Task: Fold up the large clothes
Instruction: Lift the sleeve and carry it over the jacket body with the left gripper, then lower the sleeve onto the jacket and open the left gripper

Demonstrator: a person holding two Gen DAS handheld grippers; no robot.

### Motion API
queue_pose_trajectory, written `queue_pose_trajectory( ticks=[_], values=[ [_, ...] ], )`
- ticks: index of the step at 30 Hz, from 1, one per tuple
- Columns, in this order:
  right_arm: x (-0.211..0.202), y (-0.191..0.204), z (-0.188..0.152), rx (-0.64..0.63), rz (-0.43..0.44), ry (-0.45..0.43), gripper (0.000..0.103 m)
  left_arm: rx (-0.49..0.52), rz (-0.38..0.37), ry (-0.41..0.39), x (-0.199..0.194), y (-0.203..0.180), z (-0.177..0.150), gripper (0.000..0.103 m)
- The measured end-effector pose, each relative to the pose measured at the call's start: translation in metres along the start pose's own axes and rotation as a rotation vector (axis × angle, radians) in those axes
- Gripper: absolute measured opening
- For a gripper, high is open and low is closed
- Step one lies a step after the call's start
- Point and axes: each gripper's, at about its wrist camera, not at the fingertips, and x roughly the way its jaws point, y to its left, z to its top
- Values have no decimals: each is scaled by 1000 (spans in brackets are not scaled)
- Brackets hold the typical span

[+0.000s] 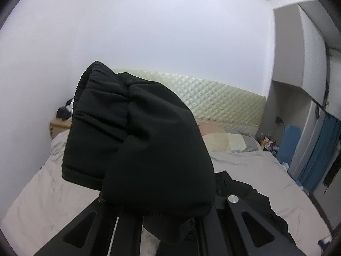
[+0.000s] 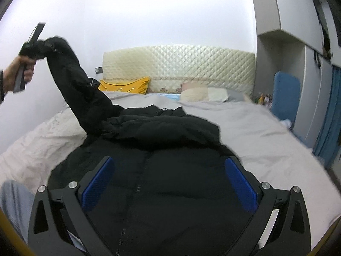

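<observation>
A large black padded jacket [image 2: 162, 170] lies on the bed. My left gripper [image 2: 45, 45] is shut on the cuff of its sleeve [image 2: 74, 79] and holds it high above the bed's left side. In the left wrist view the elastic black cuff [image 1: 136, 136] fills the middle and hides the fingertips. My right gripper [image 2: 169, 183] is open, its blue pads [image 2: 98, 183] spread wide just above the jacket's body near the zipper.
The bed has a grey sheet [image 2: 255, 128], a quilted cream headboard [image 2: 179, 64], a yellow cushion [image 2: 125, 85] and pillows [image 2: 204, 93]. A wardrobe [image 2: 294, 42] and a blue curtain [image 2: 328, 111] stand to the right. A wooden nightstand [image 1: 59, 125] stands at the bed's far left.
</observation>
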Motion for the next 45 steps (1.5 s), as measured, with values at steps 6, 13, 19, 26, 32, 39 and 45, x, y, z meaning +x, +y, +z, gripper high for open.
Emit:
queue_pose_trajectory(
  ticks=[6,13,19,26,32,39,45],
  values=[
    [-6,-27,-3,26,-22,-14,103,43,-40,-10,3,-70,7,6],
    [-6,-44,-3,58,-20,-25,103,146,-100,27,30,-162,-4,6],
    [-2,-64,-2,115,-5,-26,103,175,-184,70,59,-220,-28,6],
    [15,-91,-11,200,-43,1,103,224,-280,156,120,-287,-88,6],
    [27,-100,-21,253,-45,28,103,280,-308,243,170,-327,-145,6],
    [55,-108,-26,329,-32,71,103,294,-289,355,231,-352,-217,6],
    [74,-103,-33,321,-19,106,103,323,-270,432,262,-365,-256,6]
  ],
)
